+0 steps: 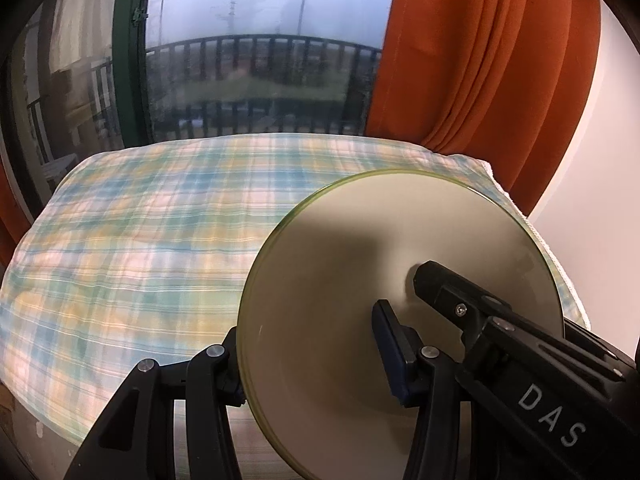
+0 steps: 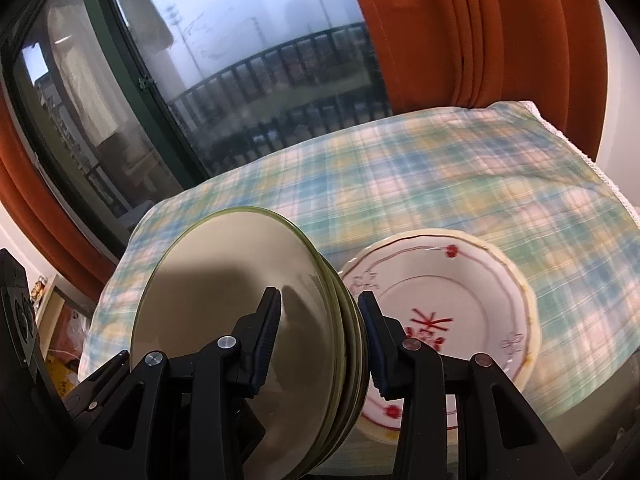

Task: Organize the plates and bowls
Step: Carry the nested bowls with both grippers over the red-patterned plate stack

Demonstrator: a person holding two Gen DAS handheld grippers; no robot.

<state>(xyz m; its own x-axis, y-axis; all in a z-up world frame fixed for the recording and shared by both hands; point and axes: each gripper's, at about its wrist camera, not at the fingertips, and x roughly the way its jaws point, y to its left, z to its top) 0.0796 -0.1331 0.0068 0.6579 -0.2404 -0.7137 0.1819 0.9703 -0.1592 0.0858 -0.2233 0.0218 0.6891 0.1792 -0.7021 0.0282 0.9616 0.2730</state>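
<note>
In the left wrist view my left gripper [image 1: 312, 344] is shut on the rim of a grey plate with a green edge [image 1: 360, 248], held on edge above the plaid cloth. The right gripper's finger [image 1: 452, 292] reaches onto the plate's face from the right. In the right wrist view my right gripper [image 2: 320, 320] is shut on a stack of green-edged grey plates [image 2: 224, 292], held nearly upright. A white plate with red flowers [image 2: 452, 312] lies flat on the cloth to the right of the stack, partly behind my right finger.
A plaid cloth [image 1: 140, 240] covers the table, also seen in the right wrist view [image 2: 460, 188]. A glass door with a green frame [image 1: 128, 60] and an orange curtain [image 1: 480, 60] stand behind the table. A white wall is at right.
</note>
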